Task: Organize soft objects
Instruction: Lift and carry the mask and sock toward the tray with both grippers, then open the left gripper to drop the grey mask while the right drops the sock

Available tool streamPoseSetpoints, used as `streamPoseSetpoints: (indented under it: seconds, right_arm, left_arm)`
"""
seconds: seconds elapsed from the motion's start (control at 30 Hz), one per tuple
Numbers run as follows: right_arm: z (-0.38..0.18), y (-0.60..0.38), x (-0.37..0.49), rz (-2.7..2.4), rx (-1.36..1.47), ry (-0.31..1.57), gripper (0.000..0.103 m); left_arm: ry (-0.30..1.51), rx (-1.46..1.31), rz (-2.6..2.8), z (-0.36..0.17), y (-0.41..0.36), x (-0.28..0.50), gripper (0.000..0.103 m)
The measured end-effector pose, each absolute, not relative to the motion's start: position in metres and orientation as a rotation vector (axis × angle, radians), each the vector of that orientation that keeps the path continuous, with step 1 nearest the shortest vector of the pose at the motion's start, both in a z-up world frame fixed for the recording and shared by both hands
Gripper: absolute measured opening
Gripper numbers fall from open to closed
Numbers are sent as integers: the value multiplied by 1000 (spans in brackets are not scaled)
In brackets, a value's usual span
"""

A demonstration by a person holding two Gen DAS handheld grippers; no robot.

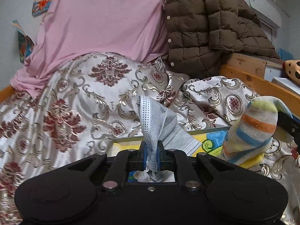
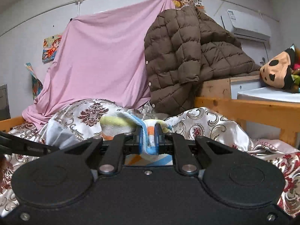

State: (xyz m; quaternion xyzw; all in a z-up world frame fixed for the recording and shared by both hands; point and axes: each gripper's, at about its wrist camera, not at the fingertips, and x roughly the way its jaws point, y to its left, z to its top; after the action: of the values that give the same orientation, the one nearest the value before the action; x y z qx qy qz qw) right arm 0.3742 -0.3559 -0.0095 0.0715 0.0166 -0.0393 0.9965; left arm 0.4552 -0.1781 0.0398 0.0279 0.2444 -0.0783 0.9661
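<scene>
My left gripper [image 1: 151,154] is shut on a grey-blue face mask [image 1: 159,123] and holds it up above the patterned bedspread [image 1: 75,103]. My right gripper [image 2: 149,137] is shut on a striped fuzzy sock [image 2: 120,124] with yellow, orange and blue bands. The same sock [image 1: 255,131] hangs at the right of the left wrist view, with part of the right gripper behind it. The mask shows faintly at the left of the right wrist view [image 2: 58,133]. A colourful framed picture [image 1: 211,142] lies on the bed under the mask.
A pink sheet [image 1: 105,22] hangs at the back. A brown quilted jacket [image 1: 210,30] drapes over a wooden bed frame [image 1: 262,82]. A spotted plush toy [image 2: 279,71] sits on a white box at right. An air conditioner [image 2: 245,26] is on the wall.
</scene>
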Motion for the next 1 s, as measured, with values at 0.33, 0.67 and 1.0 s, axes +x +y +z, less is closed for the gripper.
streamPoseSetpoints:
  seconds: [0.33,0.67,1.0]
  right_arm:
    - [-42,-382,418,-1,286,201,7]
    - [-72,-385,439,-15,316,320,16]
    - [-64,-394,429,-19,329,320,46]
  left_arm:
    - [610,12,-160,-7,-201,482,10]
    - [668,22,-144,-19,-213,487,14]
    - [652,-23,-189,-19,-206,480,26]
